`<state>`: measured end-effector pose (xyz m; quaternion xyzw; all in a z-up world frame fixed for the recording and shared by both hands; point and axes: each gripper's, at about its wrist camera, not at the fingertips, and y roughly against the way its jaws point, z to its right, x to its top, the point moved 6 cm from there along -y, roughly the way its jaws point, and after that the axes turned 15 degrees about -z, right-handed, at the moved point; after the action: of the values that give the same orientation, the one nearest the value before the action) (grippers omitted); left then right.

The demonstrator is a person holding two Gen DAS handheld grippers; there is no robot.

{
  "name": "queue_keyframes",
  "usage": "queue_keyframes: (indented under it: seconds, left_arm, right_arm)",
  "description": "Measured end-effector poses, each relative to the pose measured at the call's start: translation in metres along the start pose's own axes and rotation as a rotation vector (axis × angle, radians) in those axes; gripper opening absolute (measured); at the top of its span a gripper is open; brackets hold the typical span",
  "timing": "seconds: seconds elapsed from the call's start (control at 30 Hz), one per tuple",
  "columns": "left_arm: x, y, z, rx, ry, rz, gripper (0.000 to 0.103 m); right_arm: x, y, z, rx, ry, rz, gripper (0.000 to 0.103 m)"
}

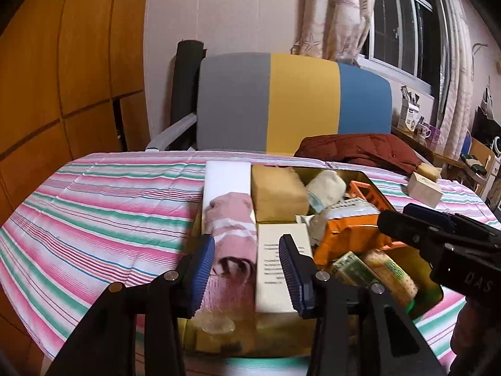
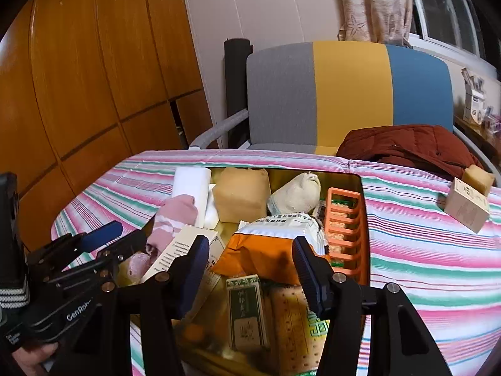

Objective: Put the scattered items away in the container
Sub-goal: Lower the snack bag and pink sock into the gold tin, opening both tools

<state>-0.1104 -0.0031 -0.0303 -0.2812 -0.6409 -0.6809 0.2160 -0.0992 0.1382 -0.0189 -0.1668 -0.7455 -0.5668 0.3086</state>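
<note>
Tin [image 2: 364, 194] is packed tight so stuff fits; both hand-held grippers (left [image 1: 247, 277], right [image 2: 250, 277]) are held spread, empty. Wooden box [image 2: 466, 208] is left out, far right.

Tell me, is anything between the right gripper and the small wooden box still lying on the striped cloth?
Nothing visible blocks it. The wooden box lies right of the container, with only bare striped cloth between it and the right gripper, whose jaws stand open.

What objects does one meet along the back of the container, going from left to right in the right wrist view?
white box → tan block → cream cloth bundle → orange rack → then, out on the striped cloth, the small wooden box.
</note>
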Motion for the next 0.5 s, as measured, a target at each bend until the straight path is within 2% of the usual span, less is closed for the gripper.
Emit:
queue_keyframes:
  seconds: [0.2, 0.5]
  left_arm:
    - [-0.005, 0.010, 0.015, -0.010, -0.031, 0.016, 0.043]
    - [-0.011, 0.025, 0.057, -0.046, -0.118, 0.042, 0.043]
  right_arm:
    - [-0.008, 0.014, 0.008, 0.001, -0.028, 0.023, 0.058]
    - [-0.025, 0.039, 0.035, -0.021, -0.086, 0.061, 0.061]
